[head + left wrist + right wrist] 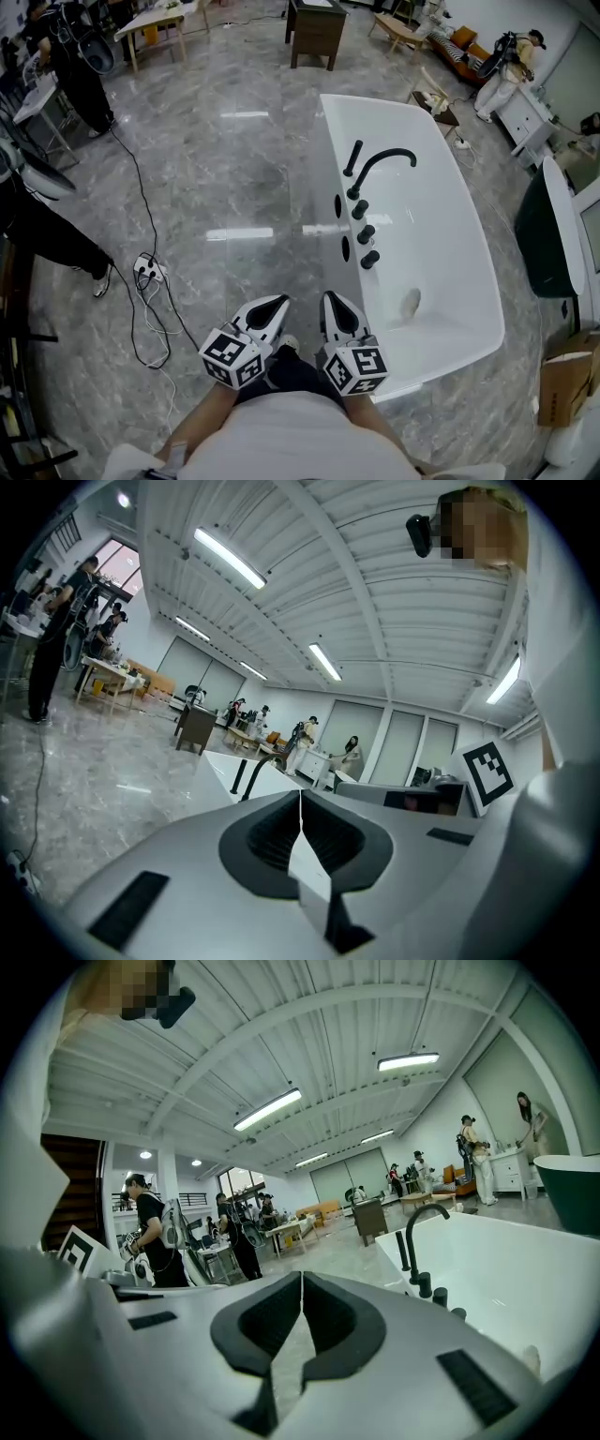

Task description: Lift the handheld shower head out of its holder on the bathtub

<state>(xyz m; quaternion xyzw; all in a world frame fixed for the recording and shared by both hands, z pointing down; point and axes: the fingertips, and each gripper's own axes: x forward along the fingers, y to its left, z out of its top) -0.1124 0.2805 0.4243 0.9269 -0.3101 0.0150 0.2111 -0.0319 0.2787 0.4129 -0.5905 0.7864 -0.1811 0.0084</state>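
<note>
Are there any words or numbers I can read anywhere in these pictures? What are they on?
No words or numbers can be read anywhere.
Brown cardboard box, far right on the floor: dark print, too small to read.
Left gripper and right gripper: only black-and-white square patterns, no letters.

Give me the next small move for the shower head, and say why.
Probably carry the right gripper forward along the bathtub rim toward the handheld shower head, opening its jaws. It and the left gripper are shut, empty and far short of the shower head, which stands upright in its holder.
</note>
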